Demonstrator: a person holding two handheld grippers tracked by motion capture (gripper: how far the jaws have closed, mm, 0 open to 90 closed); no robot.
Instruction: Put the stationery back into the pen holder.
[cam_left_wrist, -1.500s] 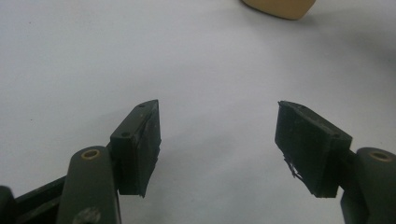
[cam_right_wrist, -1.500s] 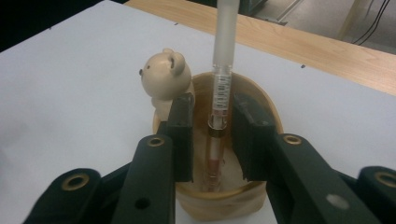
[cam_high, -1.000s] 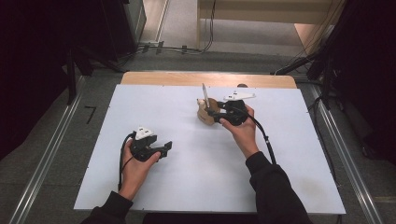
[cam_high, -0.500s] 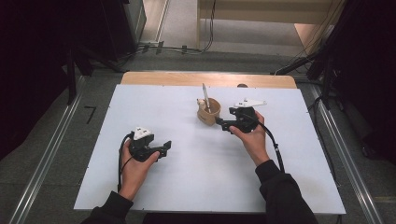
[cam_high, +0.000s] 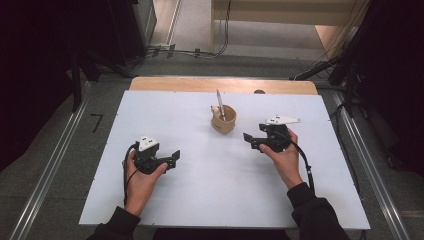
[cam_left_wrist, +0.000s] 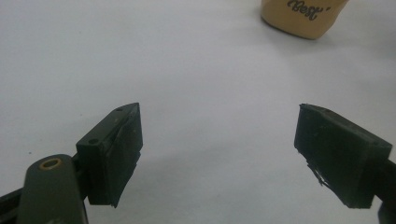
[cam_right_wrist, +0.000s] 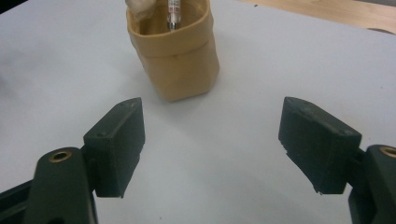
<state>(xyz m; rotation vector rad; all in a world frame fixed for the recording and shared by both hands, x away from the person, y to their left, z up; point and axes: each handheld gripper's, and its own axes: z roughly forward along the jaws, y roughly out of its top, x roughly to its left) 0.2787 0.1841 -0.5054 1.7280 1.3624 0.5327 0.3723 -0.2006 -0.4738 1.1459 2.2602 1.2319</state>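
Wide white rectangular table (cam_high: 200, 200) across the middle of the high view, a strip of light wood along its far edge at upper centre. Grey floor with metal rails down the left and right edges of the frame; dark equipment and cables along the top.

Two dark-sleeved forearms up from the bottom edge. Left hand (cam_high: 141, 180) at lower left of centre around the left black two-jaw tool (cam_high: 174, 158), white plate on top, jaws toward frame right, spread wide apart with nothing between. Same tool in the left gripper view (cam_left_wrist: 219, 158): jaws at lower left and lower right, bare white surface in the gap. Right hand (cam_high: 284, 160) at right of centre around the right black tool (cam_high: 249, 140), grey three-cornered plate on top, jaws toward frame left, likewise parted and empty; seen again in the right gripper view (cam_right_wrist: 212, 149).

Small tan soft-sided pouch with a rolled rim (cam_high: 223, 120) upright at upper centre of the high view, near the right tool yet apart from it, well apart from the left. Slim pale pen-like stick (cam_high: 219, 102) upright inside, tip above the rim. Pouch at top centre of the right gripper view (cam_right_wrist: 180, 60), at the top right edge of the left gripper view (cam_left_wrist: 301, 16), dark lettering on its side.
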